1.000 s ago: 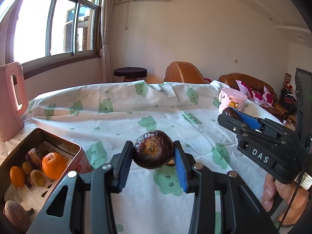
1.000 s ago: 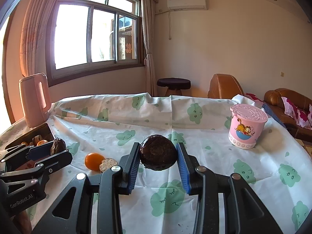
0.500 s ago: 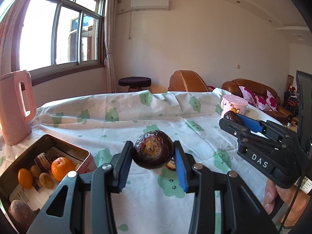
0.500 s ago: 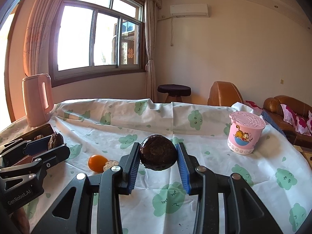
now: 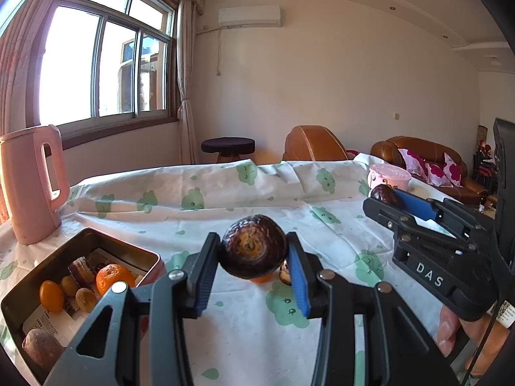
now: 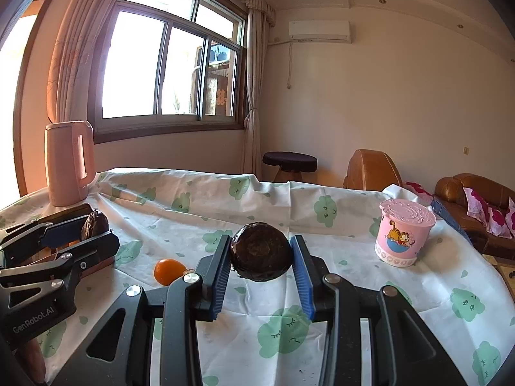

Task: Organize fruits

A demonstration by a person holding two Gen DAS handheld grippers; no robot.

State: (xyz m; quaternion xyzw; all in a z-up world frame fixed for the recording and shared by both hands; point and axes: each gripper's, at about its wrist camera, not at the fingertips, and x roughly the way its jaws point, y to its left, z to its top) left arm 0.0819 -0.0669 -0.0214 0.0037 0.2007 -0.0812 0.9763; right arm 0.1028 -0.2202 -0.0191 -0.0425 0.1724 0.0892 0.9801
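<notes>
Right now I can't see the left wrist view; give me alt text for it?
The left gripper holds a dark wrinkled fruit in its jaws, above a cloud-print tablecloth. At lower left an open tin holds oranges and other fruit; the right gripper at right holds a second dark fruit.

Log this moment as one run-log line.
left hand-held gripper: shut on dark fruit | right hand-held gripper: shut on second dark fruit | tin: holds fruits | orange: on cloth

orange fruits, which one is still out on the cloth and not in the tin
The orange lying on the cloth just left of the right gripper. The other two orange fruits sit inside the tin.
</notes>
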